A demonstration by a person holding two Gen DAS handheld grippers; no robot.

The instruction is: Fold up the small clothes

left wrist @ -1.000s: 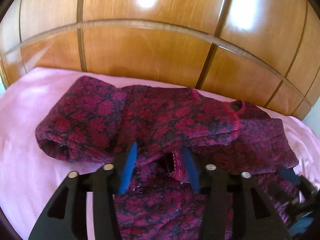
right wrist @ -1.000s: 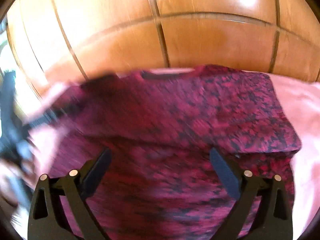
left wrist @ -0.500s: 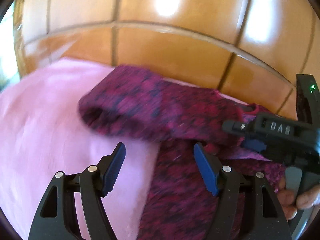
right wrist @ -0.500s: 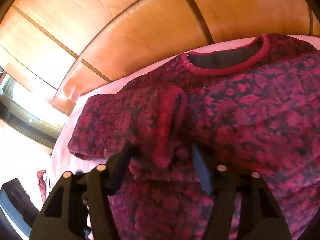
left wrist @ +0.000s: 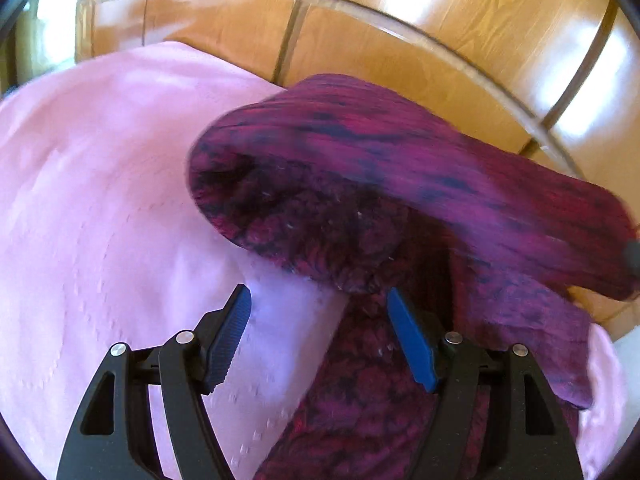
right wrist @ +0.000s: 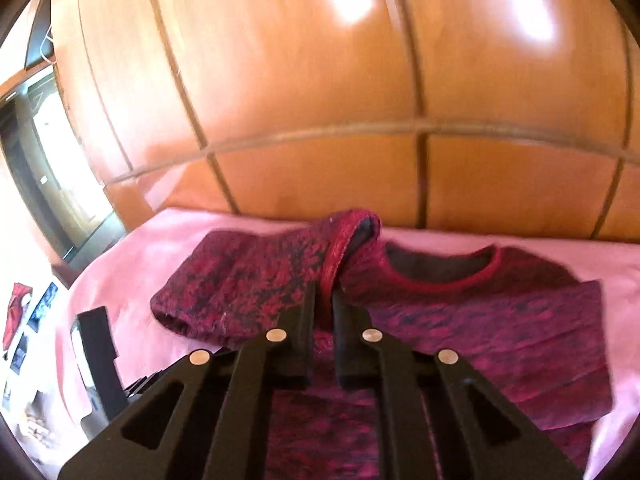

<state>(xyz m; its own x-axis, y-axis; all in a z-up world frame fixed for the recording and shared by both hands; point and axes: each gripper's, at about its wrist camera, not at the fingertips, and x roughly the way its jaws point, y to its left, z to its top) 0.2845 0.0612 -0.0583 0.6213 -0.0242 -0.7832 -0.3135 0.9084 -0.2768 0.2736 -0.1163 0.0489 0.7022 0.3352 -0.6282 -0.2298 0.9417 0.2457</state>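
Pink sheet [right wrist: 132,264] under dark-red patterned sweater [right wrist: 500,328], sleeve cuff [right wrist: 344,248] raised.

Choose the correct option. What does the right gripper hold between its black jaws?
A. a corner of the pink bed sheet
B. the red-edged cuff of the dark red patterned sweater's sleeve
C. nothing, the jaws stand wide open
B: the right gripper is shut on the red-edged cuff, lifting the sleeve off the dark red patterned sweater on the pink sheet.

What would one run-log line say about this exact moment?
right claw: shut on sweater sleeve cuff | left claw: open, nothing gripped | red sweater: on pink sheet
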